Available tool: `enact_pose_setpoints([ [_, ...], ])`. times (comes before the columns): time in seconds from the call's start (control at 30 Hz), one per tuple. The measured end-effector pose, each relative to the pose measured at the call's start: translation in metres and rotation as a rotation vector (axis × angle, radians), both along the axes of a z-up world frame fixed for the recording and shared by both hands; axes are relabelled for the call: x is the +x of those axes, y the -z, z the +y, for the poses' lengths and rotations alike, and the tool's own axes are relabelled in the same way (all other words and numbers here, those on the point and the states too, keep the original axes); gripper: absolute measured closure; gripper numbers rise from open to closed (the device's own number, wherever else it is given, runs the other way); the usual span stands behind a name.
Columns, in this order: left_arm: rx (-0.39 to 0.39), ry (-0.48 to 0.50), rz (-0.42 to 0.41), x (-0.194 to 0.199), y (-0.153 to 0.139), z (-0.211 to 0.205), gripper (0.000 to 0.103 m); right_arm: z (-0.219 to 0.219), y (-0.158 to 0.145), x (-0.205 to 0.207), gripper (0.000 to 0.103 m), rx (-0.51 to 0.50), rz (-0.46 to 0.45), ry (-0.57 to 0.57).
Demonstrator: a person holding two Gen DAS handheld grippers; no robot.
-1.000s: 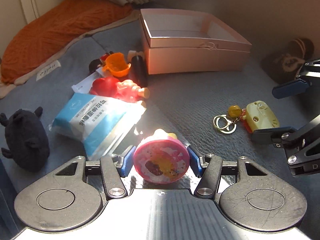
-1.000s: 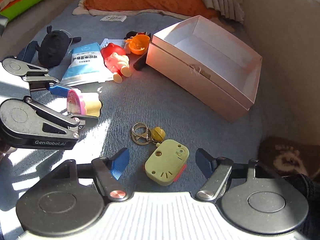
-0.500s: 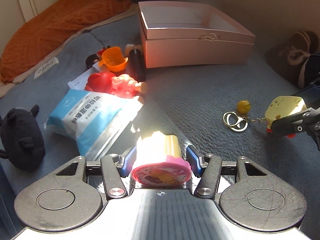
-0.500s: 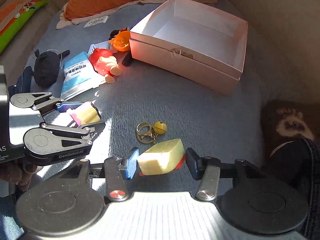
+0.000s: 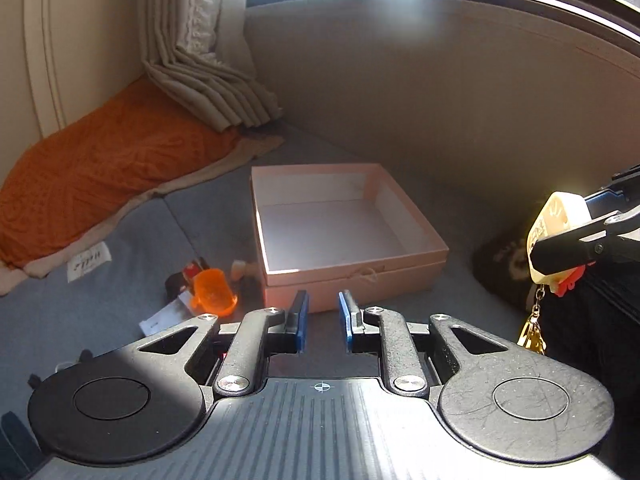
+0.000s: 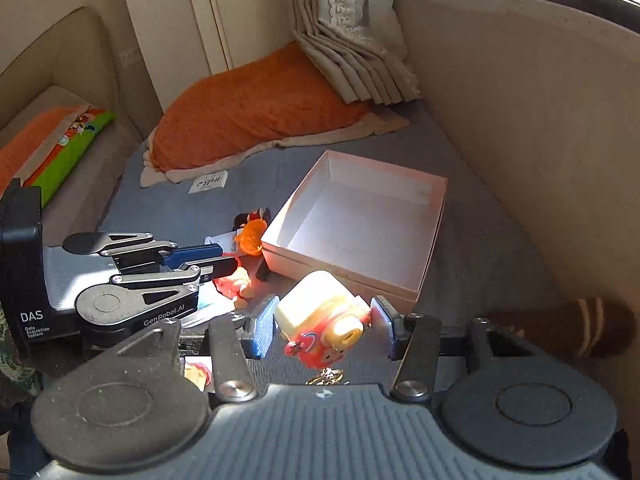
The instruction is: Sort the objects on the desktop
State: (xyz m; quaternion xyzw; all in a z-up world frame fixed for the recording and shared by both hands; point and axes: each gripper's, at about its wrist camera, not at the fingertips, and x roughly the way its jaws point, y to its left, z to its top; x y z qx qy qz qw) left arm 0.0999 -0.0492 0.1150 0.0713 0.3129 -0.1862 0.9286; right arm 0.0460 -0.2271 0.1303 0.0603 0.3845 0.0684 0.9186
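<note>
two grippers up over the grey mat. my left gripper (image 5: 323,322) has just closed down to a narrow gap with nothing between the pads; the pink-capped toy it clamped a second ago is gone from its jaws. my right gripper (image 6: 322,326) grips the yellow keychain toy (image 6: 320,312), keyring (image 5: 532,332) dangling, lifted off the mat since then. beyond, the pink box (image 5: 352,256) sits open, orange cup (image 5: 212,292) left of it.
</note>
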Motion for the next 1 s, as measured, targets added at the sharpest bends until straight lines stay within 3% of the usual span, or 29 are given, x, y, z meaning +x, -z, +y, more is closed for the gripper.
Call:
enact_pose_setpoints([
  [0.13, -0.055, -0.050, -0.060, 0.052, -0.034, -0.007, 0.083, -0.015, -0.014, 0.066, 0.052, 0.054, -0.078, 0.041],
  [0.2, -0.094, -0.079, -0.059, 0.068, -0.047, 0.001, 0.068, -0.020, -0.014, 0.092, 0.049, 0.070, -0.098, 0.094],
  [0.23, -0.107, -0.095, -0.074, 0.071, -0.052, 0.009, 0.054, -0.019, -0.012, 0.100, 0.045, 0.068, -0.106, 0.104],
  [0.37, -0.078, -0.110, -0.097, 0.053, -0.048, 0.039, 0.020, 0.003, 0.014, 0.098, 0.037, 0.015, -0.090, 0.060],
  [0.53, -0.033, -0.161, 0.033, 0.019, -0.001, 0.075, 0.009, 0.069, 0.083, 0.056, 0.028, -0.088, 0.061, -0.171],
  [0.67, -0.004, -0.184, 0.163, -0.002, 0.034, 0.092, 0.007, 0.138, 0.140, 0.014, 0.028, -0.149, 0.221, -0.409],
  [0.73, 0.030, -0.204, 0.210, -0.011, 0.047, 0.097, 0.007, 0.165, 0.158, 0.002, 0.028, -0.209, 0.239, -0.460],
  [0.83, 0.058, -0.216, 0.226, -0.019, 0.054, 0.098, 0.006, 0.191, 0.179, -0.002, 0.029, -0.254, 0.250, -0.443],
  [0.87, 0.061, -0.216, 0.228, -0.020, 0.055, 0.098, 0.006, 0.194, 0.182, -0.001, 0.033, -0.252, 0.262, -0.432],
  [0.93, 0.054, -0.213, 0.223, -0.024, 0.052, 0.098, 0.006, 0.192, 0.180, 0.005, 0.057, -0.237, 0.279, -0.420],
  [1.0, 0.042, -0.215, 0.213, -0.026, 0.048, 0.100, 0.005, 0.184, 0.167, 0.003, 0.061, -0.228, 0.279, -0.409],
])
